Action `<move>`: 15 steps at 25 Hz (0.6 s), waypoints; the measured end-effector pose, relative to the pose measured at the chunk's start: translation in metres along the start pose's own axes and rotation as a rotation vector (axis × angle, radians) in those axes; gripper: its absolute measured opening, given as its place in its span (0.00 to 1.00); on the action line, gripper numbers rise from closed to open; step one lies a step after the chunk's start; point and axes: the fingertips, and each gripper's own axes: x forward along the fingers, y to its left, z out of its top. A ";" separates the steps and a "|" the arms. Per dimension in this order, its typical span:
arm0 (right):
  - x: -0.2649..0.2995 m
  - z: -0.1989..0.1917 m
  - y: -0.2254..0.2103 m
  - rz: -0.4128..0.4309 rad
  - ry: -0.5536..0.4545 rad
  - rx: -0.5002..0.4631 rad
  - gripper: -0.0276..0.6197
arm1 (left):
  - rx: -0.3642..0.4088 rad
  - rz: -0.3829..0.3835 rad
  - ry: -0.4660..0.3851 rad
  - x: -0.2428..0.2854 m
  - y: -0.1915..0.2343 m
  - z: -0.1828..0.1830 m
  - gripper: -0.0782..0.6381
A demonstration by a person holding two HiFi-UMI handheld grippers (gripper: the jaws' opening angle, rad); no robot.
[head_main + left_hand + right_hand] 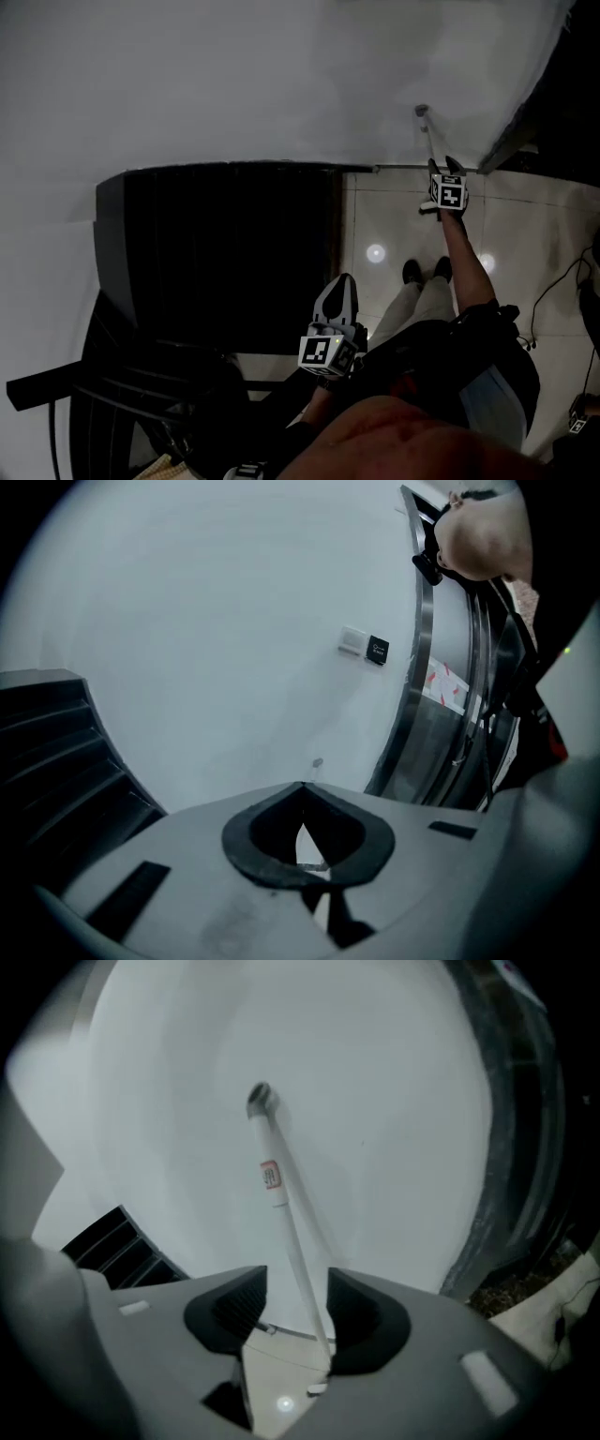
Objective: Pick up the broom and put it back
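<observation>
- The broom (281, 1213) shows only as its handle: a thin white pole leaning on the white wall (234, 75). It has a grey cap (260, 1099) at the top and a small red-printed label (269, 1176) just below that. The head is hidden under my own tongs.
- In the head view the handle (427, 131) stands close to the corner where the wall meets a dark door frame (511, 141), above the pale tiled floor (394, 225).
- My right gripper (295, 1312) is stretched out to it (448, 167). Its jaws stand apart with the pole running down between them, nearer the right-hand pad. There is clear daylight on the other side, so nothing is clamped.
- From the look of it the broom is set back in its place and my part with it is about over.
- I'd judge the pole light and stiff, with a smooth, slick surface that could turn or slide in the pads.
- All the weight will sit down at the head. The place to take it is low to middle on the shaft, below the label, squarely across the pads, so it doesn't swing.
- Leaning as it does, a knock from a jaw could send it skating along the wall.
- My left gripper (300, 841) is closed on nothing. It is held low by my body (342, 281), well apart from the broom and beside the black slatted cabinet (225, 244).
</observation>
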 end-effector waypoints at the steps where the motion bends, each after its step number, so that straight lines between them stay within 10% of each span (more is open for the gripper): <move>1: -0.024 -0.004 0.006 -0.008 -0.045 0.000 0.27 | 0.000 -0.013 0.004 -0.005 0.002 -0.003 0.12; 3: -0.076 -0.005 0.029 0.016 -0.136 0.009 0.05 | 0.018 -0.046 -0.022 -0.013 0.004 0.000 0.12; 9: -0.248 -0.012 0.079 0.134 -0.289 0.032 0.04 | 0.049 -0.235 -0.122 -0.037 -0.038 -0.005 0.12; 15: -0.411 -0.034 0.154 0.070 -0.417 0.002 0.04 | 0.184 -0.364 -0.169 -0.129 -0.051 -0.024 0.12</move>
